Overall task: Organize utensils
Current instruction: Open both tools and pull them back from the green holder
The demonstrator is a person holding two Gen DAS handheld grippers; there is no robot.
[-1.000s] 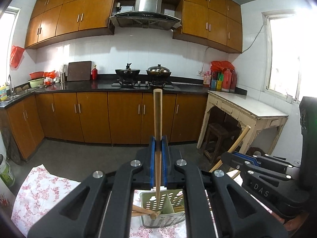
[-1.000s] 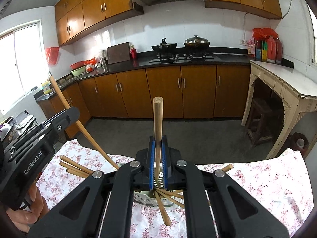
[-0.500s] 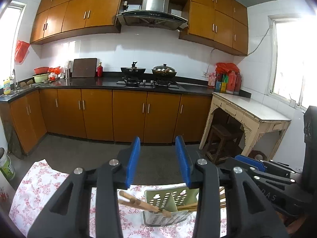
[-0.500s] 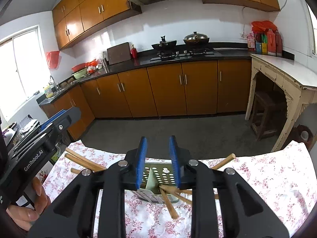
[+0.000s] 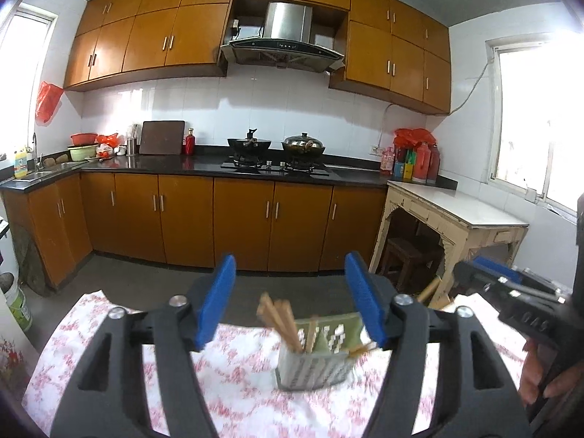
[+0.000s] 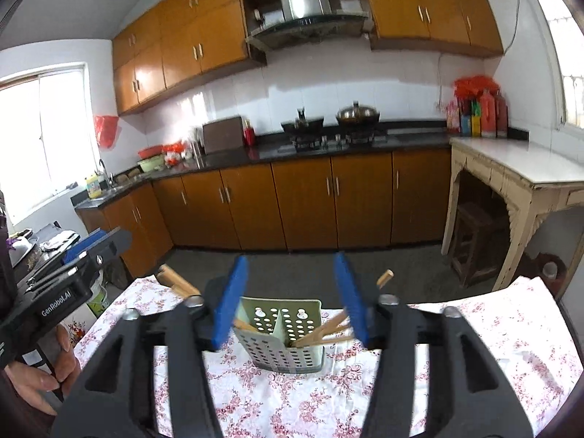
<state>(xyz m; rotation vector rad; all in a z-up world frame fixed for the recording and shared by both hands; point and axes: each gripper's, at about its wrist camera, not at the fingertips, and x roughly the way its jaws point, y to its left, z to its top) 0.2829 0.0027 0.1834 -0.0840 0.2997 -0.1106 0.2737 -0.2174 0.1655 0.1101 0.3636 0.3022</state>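
Note:
A pale green perforated utensil holder (image 5: 315, 356) (image 6: 281, 332) stands on a floral tablecloth (image 5: 233, 376) (image 6: 474, 343). Several wooden chopsticks (image 5: 279, 319) (image 6: 325, 330) lean in its two compartments. My left gripper (image 5: 290, 303) is open wide and empty, just in front of the holder. My right gripper (image 6: 288, 299) is open wide and empty, also in front of the holder. The right gripper shows at the right of the left wrist view (image 5: 511, 292); the left gripper shows at the left of the right wrist view (image 6: 69, 277).
Beyond the table's far edge is grey floor, then brown cabinets with a stove and pots (image 5: 275, 144). A white side table (image 5: 456, 208) stands at right with a stool under it. A bucket (image 5: 16, 303) is on the floor at left.
Both grippers let go of a chopstick each and opened wide. The chopsticks now rest in the holder. Both grippers have drawn back and tilted upward.

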